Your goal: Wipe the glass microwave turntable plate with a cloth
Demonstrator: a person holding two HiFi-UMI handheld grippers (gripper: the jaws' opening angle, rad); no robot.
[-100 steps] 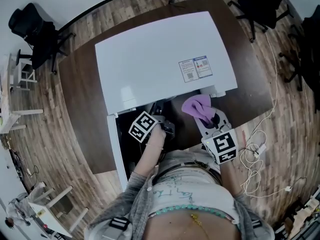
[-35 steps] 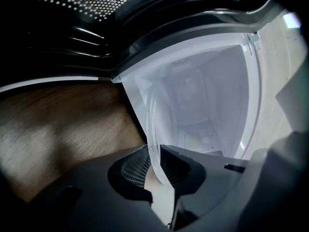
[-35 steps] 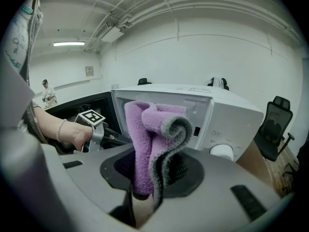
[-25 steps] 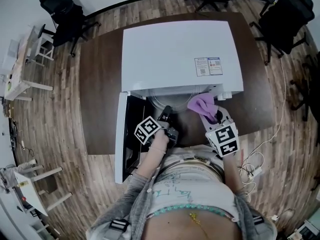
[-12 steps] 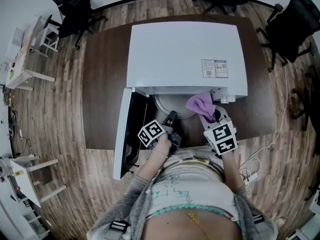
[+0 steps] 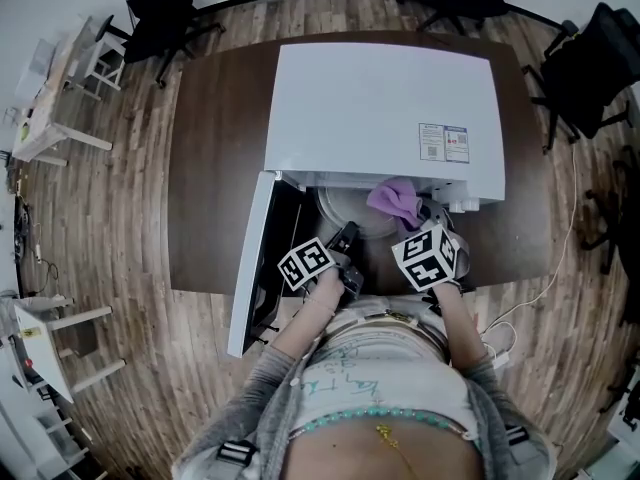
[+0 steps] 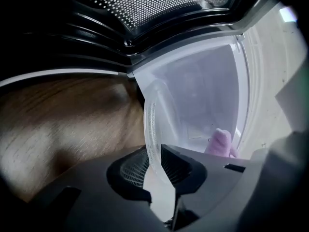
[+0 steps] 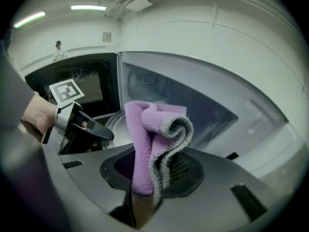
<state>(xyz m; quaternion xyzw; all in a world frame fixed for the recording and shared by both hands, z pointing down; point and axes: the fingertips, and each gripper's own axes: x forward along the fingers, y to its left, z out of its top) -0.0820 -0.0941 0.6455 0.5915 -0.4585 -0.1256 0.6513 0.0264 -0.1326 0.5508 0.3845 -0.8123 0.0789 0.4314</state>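
Note:
The glass turntable plate (image 6: 350,211) sticks out of the open white microwave (image 6: 385,118). My left gripper (image 6: 345,236) holds it by the near rim. In the left gripper view the plate (image 7: 193,95) stands tilted on edge, its rim between the pads of that gripper (image 7: 157,163), whose jaws have just been opening a little. My right gripper (image 6: 415,216) is shut on a folded purple cloth (image 6: 395,200) that hangs at the plate's right side. The right gripper view shows the cloth (image 8: 154,144) bunched upright in its jaws, with the left gripper (image 8: 82,127) beyond it.
The microwave door (image 6: 250,268) swings open to the left, next to my left arm. The microwave sits on a dark wooden table (image 6: 215,168). Office chairs (image 6: 150,8) stand beyond the table. A white cable (image 6: 520,308) lies on the floor at the right.
My right gripper has rolled and moved in toward the microwave opening, bringing the cloth closer to the plate. The left gripper stays where it was on the plate's rim.

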